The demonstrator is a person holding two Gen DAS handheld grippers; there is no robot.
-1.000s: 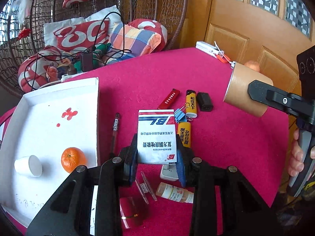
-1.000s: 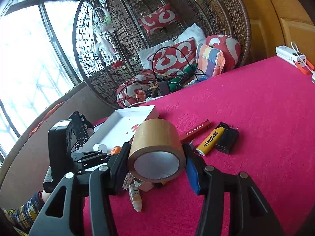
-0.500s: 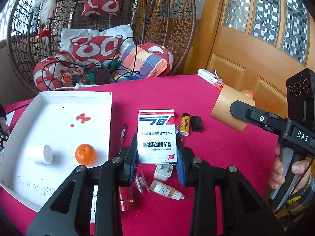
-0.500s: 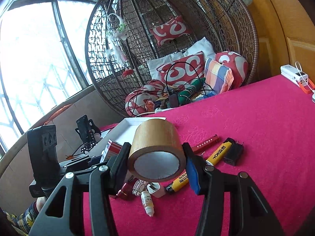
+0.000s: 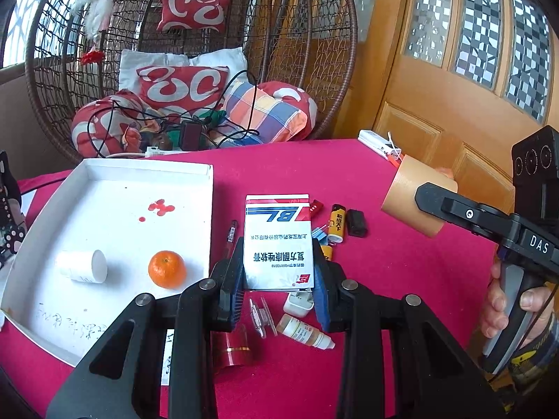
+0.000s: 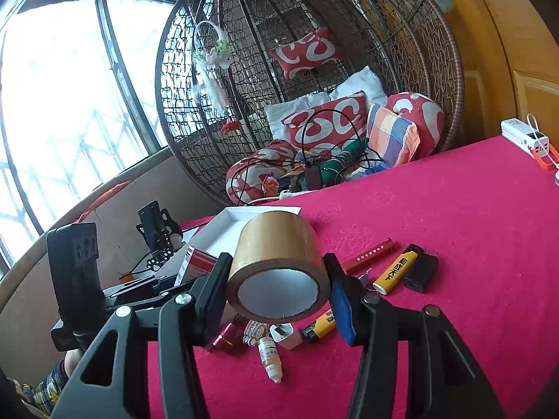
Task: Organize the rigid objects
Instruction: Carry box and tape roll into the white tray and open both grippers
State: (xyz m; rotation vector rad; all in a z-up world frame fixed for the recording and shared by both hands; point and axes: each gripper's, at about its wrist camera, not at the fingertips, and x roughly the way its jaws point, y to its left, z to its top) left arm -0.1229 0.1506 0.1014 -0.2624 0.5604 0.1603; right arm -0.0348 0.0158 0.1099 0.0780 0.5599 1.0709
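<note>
My left gripper (image 5: 278, 281) is shut on a white medicine box (image 5: 277, 241) with red and blue print, held above the red tablecloth. My right gripper (image 6: 279, 289) is shut on a brown roll of packing tape (image 6: 277, 262), also lifted off the table; that roll (image 5: 415, 195) shows at the right in the left wrist view. A white tray (image 5: 104, 174) at the left holds an orange (image 5: 166, 269) and a white bottle (image 5: 82, 266). On the cloth lie a yellow lighter (image 5: 336, 223), a black adapter (image 5: 356, 222), a dropper bottle (image 5: 305, 331) and a pen (image 5: 230, 237).
A white charger plug (image 5: 297, 305), a clear clip (image 5: 260, 314), a red tube (image 5: 233, 349) and blue binder clips (image 5: 321, 235) lie near my left fingers. A white power bank (image 6: 527, 138) sits at the table's far corner. A wicker chair (image 5: 195, 52) with cushions stands behind; a wooden door (image 5: 454, 87) at right.
Both grippers rose with their loads. The left gripper tilted up and pulled back, so more of the tray and chair shows. The tape roll moved slightly away from the items.
</note>
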